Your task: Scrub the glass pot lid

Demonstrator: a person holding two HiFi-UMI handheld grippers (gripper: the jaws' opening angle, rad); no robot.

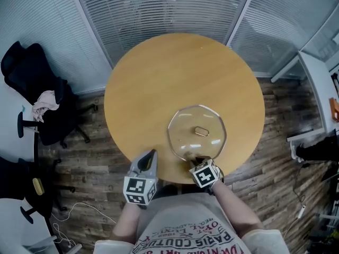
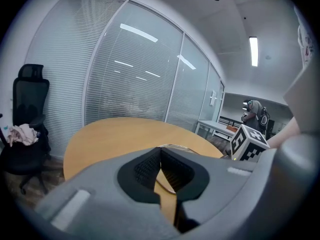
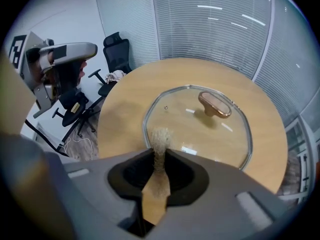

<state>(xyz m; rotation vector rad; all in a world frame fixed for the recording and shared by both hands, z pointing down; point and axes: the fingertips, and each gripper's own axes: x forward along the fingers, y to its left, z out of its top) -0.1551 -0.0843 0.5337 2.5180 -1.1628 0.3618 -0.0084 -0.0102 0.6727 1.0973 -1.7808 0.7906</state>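
On the round table [image 1: 159, 78], the glass pot lid [image 1: 185, 121] is laid near right, its oval handle [image 1: 202, 130] running left-right. A tan scrubber [image 3: 160, 140] is pinched by the right gripper [image 1: 196, 163]; jaws of the left gripper [image 1: 153, 153] are pressed together.

Round wooden table [image 1: 159, 73], black office chair [image 1: 32, 67] with pink cloth [image 1: 44, 102] at left, white blinds [image 1: 164, 7] behind, plank floor [image 1: 85, 168]
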